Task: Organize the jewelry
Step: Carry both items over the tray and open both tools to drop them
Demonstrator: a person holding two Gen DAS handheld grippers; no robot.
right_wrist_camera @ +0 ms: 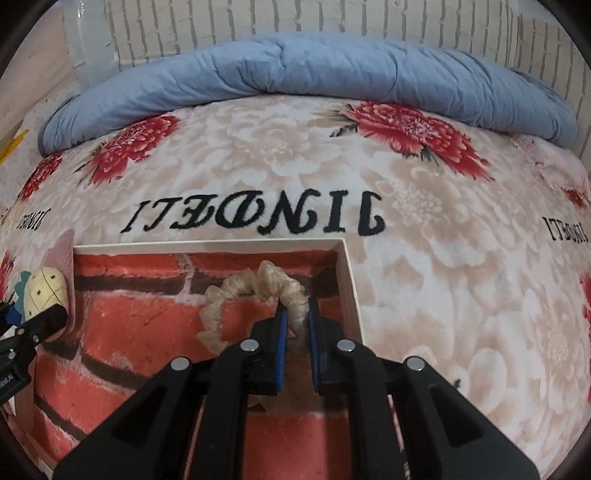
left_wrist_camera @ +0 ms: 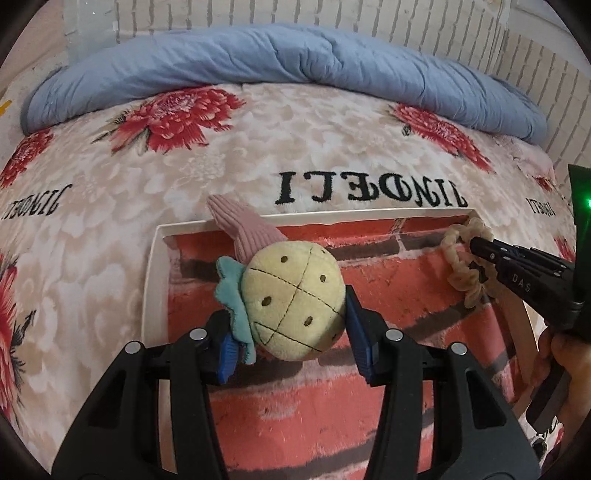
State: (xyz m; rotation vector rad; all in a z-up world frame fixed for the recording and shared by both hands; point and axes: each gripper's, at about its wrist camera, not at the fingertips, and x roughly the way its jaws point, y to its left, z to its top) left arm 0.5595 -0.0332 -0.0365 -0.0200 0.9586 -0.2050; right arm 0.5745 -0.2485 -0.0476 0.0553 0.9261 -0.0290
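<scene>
Scrunchie (right_wrist_camera: 255,295) partly behind right tongs (right_wrist_camera: 295,325), contact unclear.

Both cameras sit just behind their own tongs and look forward and down across the bed (left_wrist_camera: 314,147) toward the brick wall (left_wrist_camera: 332,14). The left view hangs close over the left half of the tray (left_wrist_camera: 155,266); the right view hangs close over its right far corner (right_wrist_camera: 345,258). Both share the tray, the blanket lettering (right_wrist_camera: 255,218) and the blue duvet (right_wrist_camera: 295,70). Each view catches the other tongs at its edge.
</scene>
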